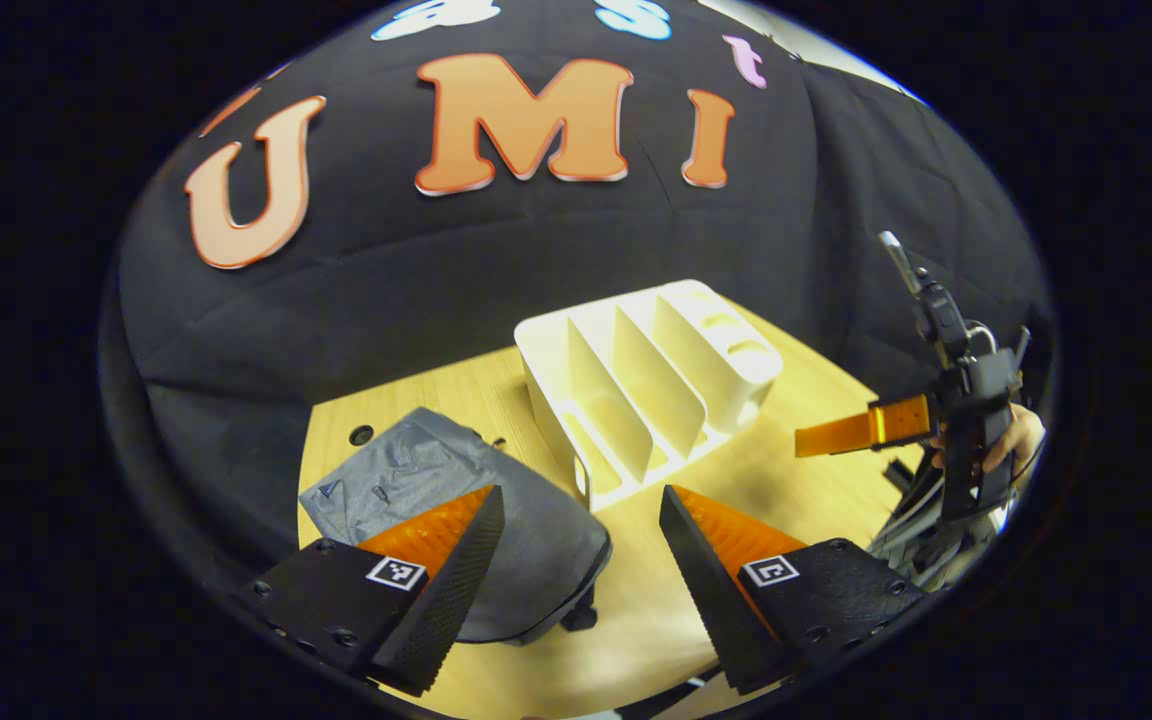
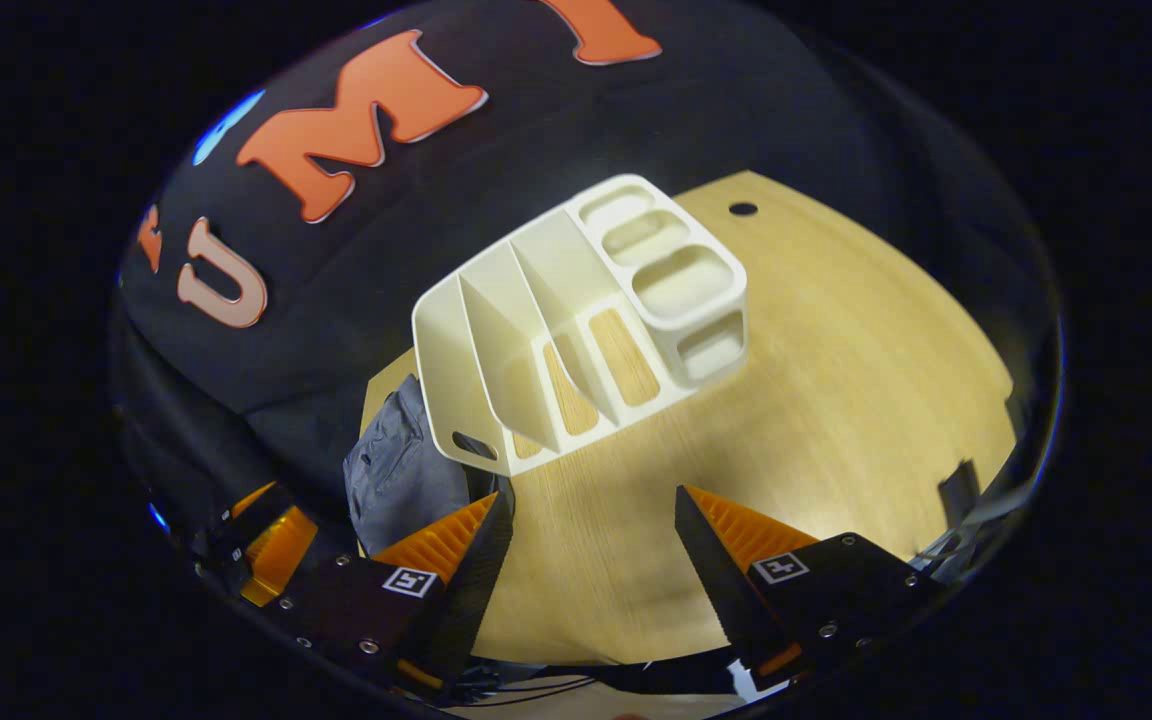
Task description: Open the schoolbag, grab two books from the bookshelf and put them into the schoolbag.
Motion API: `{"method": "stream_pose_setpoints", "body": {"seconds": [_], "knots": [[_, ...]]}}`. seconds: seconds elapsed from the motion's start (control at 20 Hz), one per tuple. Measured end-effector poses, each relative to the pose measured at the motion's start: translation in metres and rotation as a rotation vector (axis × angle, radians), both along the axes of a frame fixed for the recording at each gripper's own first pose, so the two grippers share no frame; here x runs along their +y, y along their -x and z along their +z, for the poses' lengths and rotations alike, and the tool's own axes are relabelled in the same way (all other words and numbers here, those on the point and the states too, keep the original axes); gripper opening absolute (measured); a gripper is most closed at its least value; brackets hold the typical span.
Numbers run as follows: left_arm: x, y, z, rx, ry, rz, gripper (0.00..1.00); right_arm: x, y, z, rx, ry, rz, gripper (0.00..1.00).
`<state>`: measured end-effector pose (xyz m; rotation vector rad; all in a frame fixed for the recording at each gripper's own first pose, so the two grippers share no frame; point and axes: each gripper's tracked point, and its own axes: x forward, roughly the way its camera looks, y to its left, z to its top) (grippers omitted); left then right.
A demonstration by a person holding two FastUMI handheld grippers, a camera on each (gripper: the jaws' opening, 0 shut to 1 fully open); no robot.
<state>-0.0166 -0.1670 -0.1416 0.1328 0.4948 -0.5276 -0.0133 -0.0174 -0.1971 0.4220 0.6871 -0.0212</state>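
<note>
**Hovering tools, both parted and empty**

Left tool point(image 1: 581, 510) gapes above the grey schoolbag point(image 1: 456, 520), lying flat on the bench point(image 1: 816, 480). Right tool point(image 2: 591, 515) gapes before the white bookshelf point(image 2: 576, 320), standing beside the schoolbag.

There is one grey schoolbag point(image 1: 456, 510), one white bookshelf point(image 1: 646, 385) with three long slots between its dividers and three small round-cornered pockets at one end, one wooden table point(image 2: 836, 380), and two hand-held grippers: left point(image 1: 581, 560), right point(image 2: 591, 570).
</note>
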Motion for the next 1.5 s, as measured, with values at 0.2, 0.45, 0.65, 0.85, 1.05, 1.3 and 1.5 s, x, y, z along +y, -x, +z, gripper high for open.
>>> {"method": "stream_pose_setpoints", "body": {"seconds": [0.2,0.45,0.65,0.85,1.05,1.3,1.5], "knots": [[-0.019,-0.005,0.075,-0.214,0.179,0.148,0.98,-0.015,-0.010,0.079,-0.238,0.133,0.016,0.98],[-0.036,0.017,0.128,-0.312,0.284,0.202,0.98,-0.016,0.000,0.159,-0.591,0.312,-0.027,0.97],[-0.039,0.028,0.151,-0.343,0.289,0.229,0.98,-0.010,0.008,0.166,-0.681,0.378,0.015,0.97],[-0.016,0.028,0.156,-0.361,0.265,0.262,0.98,0.000,0.007,0.175,-0.655,0.351,0.015,0.97],[0.005,0.018,0.166,-0.392,0.247,0.274,0.99,-0.008,0.005,0.187,-0.673,0.390,-0.020,0.97],[0.018,0.012,0.162,-0.390,0.228,0.234,0.99,-0.023,0.013,0.193,-0.668,0.406,-0.109,0.97],[0.030,0.013,0.152,-0.373,0.231,0.213,0.99,-0.023,0.020,0.189,-0.656,0.413,-0.149,0.97]]}}
